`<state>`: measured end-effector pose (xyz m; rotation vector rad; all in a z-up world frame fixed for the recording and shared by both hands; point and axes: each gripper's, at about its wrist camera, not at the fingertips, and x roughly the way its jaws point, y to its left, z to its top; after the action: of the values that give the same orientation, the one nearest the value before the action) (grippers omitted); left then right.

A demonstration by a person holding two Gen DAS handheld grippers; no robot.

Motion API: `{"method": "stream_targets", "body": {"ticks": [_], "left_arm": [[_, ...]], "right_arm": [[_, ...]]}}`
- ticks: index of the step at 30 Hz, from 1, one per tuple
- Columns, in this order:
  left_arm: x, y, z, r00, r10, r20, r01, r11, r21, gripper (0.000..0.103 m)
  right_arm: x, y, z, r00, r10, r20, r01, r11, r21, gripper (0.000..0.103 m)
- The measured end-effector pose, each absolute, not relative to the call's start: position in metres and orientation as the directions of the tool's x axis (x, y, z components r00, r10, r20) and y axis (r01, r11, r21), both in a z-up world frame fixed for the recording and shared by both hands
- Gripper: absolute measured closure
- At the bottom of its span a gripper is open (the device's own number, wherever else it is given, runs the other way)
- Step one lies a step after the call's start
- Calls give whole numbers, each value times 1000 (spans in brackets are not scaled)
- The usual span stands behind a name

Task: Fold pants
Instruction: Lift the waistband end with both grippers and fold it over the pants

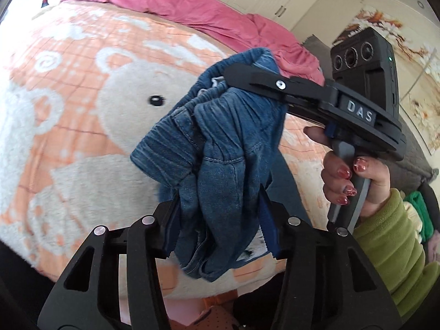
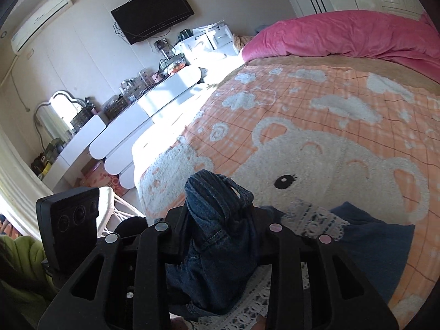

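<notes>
In the left wrist view, the black two-finger left gripper [image 1: 220,233] is seen at lower centre, its jaws drawn narrow and clamped on a bunch of crumpled blue denim pants [image 1: 220,148]. The fabric is gathered up between the fingers and held in the air above the bed, at the centre of the frame. To its right, the black right gripper [image 1: 247,82] is seen side-on, its fingers closed over the upper edge of the same denim. That tool is held by a hand with red painted nails [image 1: 354,176] in a green fleece sleeve [image 1: 393,236] at lower right.

In the right wrist view, the right gripper [image 2: 220,220] is shown at lower centre with its jaws narrow around a ribbed fold of the pants [image 2: 217,220]. The camera housing of the left gripper [image 2: 71,220] is seen at lower left.

Beneath everything, an orange and white fleece blanket with a bear pattern [image 2: 316,137] is spread over the bed. A pink duvet [image 2: 343,33] is heaped along the upper right. A dark blue garment with a pale knitted band [image 2: 379,247] is laid on the blanket at lower right. At upper left, a black wall-mounted television [image 2: 152,13], a white air conditioner [image 2: 41,16] and a white dresser with a mirror [image 2: 121,126] are seen.
</notes>
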<state>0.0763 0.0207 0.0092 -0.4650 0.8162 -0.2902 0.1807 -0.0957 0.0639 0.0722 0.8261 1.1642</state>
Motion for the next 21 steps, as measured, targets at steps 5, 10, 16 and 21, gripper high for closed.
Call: {"method": "stream_targets", "body": {"ticks": [5, 10, 16, 21], "left_arm": [[85, -15, 4, 640, -490, -591, 178, 843, -507, 52], [73, -19, 1, 593, -575, -564, 275, 802, -530, 52], [68, 0, 10, 682, -420, -599, 187, 892, -412, 53], [75, -21, -5, 643, -326, -693, 152, 941, -302, 56]], "right_arm": [[189, -147, 52, 249, 813, -526, -715, 521, 466, 48], [186, -203, 29, 347, 753, -558, -620, 631, 466, 42], [163, -214, 22, 389, 721, -574, -583, 675, 452, 26], [145, -184, 15, 406, 593, -695, -615, 740, 273, 25]]}}
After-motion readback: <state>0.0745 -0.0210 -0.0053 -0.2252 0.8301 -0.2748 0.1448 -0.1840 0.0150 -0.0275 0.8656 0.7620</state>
